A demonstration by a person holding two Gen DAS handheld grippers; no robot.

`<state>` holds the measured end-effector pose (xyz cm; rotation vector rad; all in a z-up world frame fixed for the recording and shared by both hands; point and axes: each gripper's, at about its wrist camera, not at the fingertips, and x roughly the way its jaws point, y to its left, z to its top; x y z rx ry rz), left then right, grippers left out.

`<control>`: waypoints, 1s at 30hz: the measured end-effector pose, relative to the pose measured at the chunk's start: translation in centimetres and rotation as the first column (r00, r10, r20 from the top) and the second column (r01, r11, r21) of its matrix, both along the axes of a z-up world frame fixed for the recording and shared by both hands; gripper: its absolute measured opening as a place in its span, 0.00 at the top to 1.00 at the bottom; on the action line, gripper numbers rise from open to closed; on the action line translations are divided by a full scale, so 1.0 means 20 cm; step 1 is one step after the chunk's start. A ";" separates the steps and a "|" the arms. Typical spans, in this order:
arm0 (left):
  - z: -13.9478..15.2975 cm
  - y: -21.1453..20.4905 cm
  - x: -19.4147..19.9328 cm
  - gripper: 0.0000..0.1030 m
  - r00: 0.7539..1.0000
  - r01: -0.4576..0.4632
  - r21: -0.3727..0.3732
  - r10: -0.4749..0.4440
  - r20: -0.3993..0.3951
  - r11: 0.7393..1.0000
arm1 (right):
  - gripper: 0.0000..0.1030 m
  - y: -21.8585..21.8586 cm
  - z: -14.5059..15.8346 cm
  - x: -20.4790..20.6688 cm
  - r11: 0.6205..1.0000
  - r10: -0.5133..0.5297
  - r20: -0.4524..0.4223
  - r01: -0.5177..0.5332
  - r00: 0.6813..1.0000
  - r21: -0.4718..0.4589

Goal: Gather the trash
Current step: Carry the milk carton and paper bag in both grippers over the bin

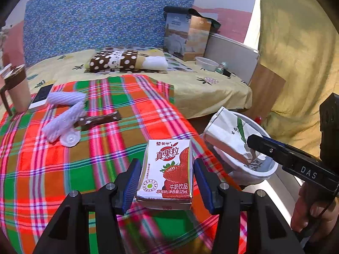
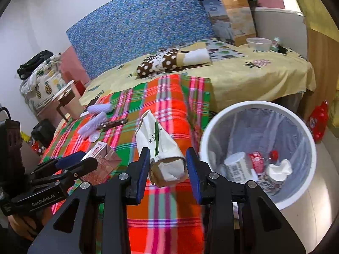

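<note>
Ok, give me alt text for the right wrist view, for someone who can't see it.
The right gripper holds a crumpled white paper bag above a plaid cloth, beside a white trash bin already holding some trash. At lower left, the left gripper reaches around a strawberry milk carton.

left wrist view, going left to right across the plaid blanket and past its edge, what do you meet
mug → phone → white foam netting → dark wrapper → strawberry milk carton → paper bag → white trash bin
</note>
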<state>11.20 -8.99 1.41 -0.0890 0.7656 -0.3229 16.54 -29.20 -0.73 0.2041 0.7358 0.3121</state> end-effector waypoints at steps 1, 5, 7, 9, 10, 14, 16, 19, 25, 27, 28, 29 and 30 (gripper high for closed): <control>0.00 -0.02 0.01 0.50 1.000 0.008 0.000 -0.008 0.001 1.000 | 0.64 -0.02 0.00 0.00 1.000 -0.010 0.000 0.010 1.000 0.000; 0.01 -0.12 0.04 0.50 0.999 0.051 0.003 -0.051 0.007 0.999 | 0.64 -0.11 0.00 -0.01 0.998 -0.059 0.000 0.059 0.998 0.000; 0.02 -0.16 0.05 0.50 0.998 0.069 0.003 -0.069 0.012 0.998 | 0.64 -0.15 0.00 -0.01 0.997 -0.082 0.002 0.082 0.997 -0.001; 0.02 -0.21 0.06 0.50 0.996 0.091 0.003 -0.091 0.015 0.996 | 0.64 -0.21 0.00 -0.02 0.994 -0.111 0.003 0.111 0.994 -0.002; 0.03 -0.24 0.07 0.50 0.995 0.102 0.003 -0.102 0.016 0.995 | 0.64 -0.23 0.00 -0.02 0.992 -0.125 0.003 0.125 0.992 -0.002; 0.04 -0.34 0.11 0.50 0.990 0.141 0.003 -0.141 0.022 0.990 | 0.64 -0.34 -0.01 -0.03 0.983 -0.185 0.001 0.185 0.983 -0.001; 0.03 -0.38 0.12 0.50 0.987 0.156 0.002 -0.156 0.022 0.988 | 0.64 -0.38 -0.01 -0.02 0.979 -0.204 -0.002 0.204 0.979 -0.001; 0.02 -0.45 0.14 0.50 0.983 0.185 0.003 -0.185 0.020 0.983 | 0.64 -0.43 -0.03 -0.02 0.972 -0.234 -0.012 0.234 0.972 -0.003; -0.02 -0.60 0.19 0.50 0.971 0.238 0.003 -0.238 0.007 0.971 | 0.64 -0.49 -0.08 -0.02 0.962 -0.272 -0.037 0.272 0.962 -0.003; -0.04 -0.64 0.21 0.50 0.967 0.254 0.002 -0.254 0.000 0.967 | 0.64 -0.51 -0.10 -0.01 0.960 -0.279 -0.048 0.279 0.959 -0.004; -0.05 -0.66 0.21 0.50 0.966 0.259 0.002 -0.259 -0.002 0.966 | 0.64 -0.52 -0.10 0.00 0.960 -0.280 -0.052 0.280 0.959 -0.004; -0.06 -0.68 0.22 0.50 0.964 0.267 0.004 -0.267 -0.005 0.964 | 0.64 -0.53 -0.11 0.00 0.959 -0.284 -0.057 0.284 0.957 -0.007; -0.07 -0.70 0.23 0.50 0.962 0.272 0.006 -0.272 -0.008 0.962 | 0.64 -0.54 -0.12 0.00 0.958 -0.287 -0.060 0.287 0.956 -0.009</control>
